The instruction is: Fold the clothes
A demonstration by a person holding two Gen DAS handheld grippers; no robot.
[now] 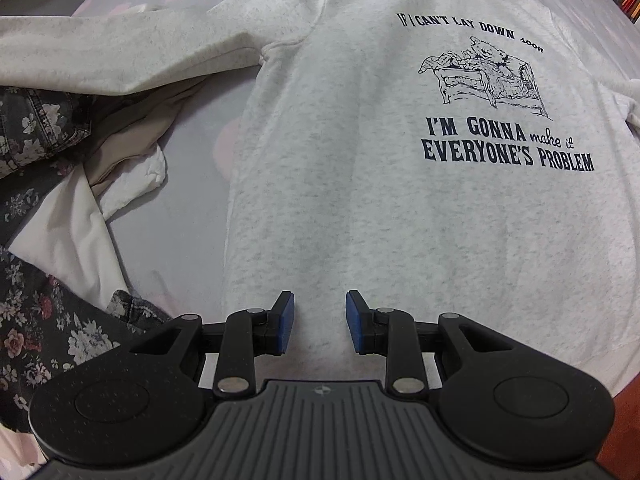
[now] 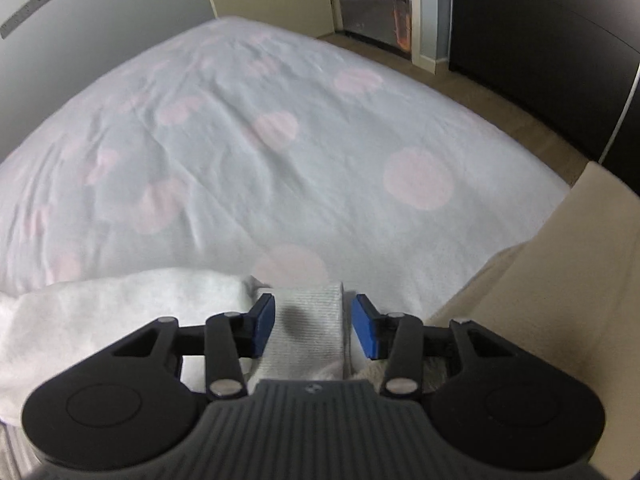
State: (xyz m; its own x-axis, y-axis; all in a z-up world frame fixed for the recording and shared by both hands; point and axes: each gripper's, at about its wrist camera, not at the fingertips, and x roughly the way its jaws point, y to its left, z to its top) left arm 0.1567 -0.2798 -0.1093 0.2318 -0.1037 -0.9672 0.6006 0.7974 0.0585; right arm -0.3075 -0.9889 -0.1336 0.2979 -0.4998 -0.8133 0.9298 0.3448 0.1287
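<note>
A light grey sweatshirt (image 1: 360, 200) with dark blue printed text and a drawing lies flat, front up, on the bed. Its left sleeve (image 1: 120, 52) stretches out to the left. My left gripper (image 1: 320, 322) is open just above the lower body of the sweatshirt, with nothing between its blue pads (image 1: 285, 324). In the right wrist view, the ribbed cuff (image 2: 308, 344) of the other sleeve (image 2: 120, 312) lies between the blue pads of my right gripper (image 2: 313, 320). That gripper is open, with a small gap showing beside the right pad (image 2: 366, 330).
A pile of other clothes sits left of the sweatshirt: a dark floral garment (image 1: 36, 320) and a white one (image 1: 80, 232). The bed sheet (image 2: 280, 140) is pale grey with pink dots. A beige cardboard box (image 2: 560, 280) stands at the bed's right edge, beyond it a dark wardrobe (image 2: 540, 40).
</note>
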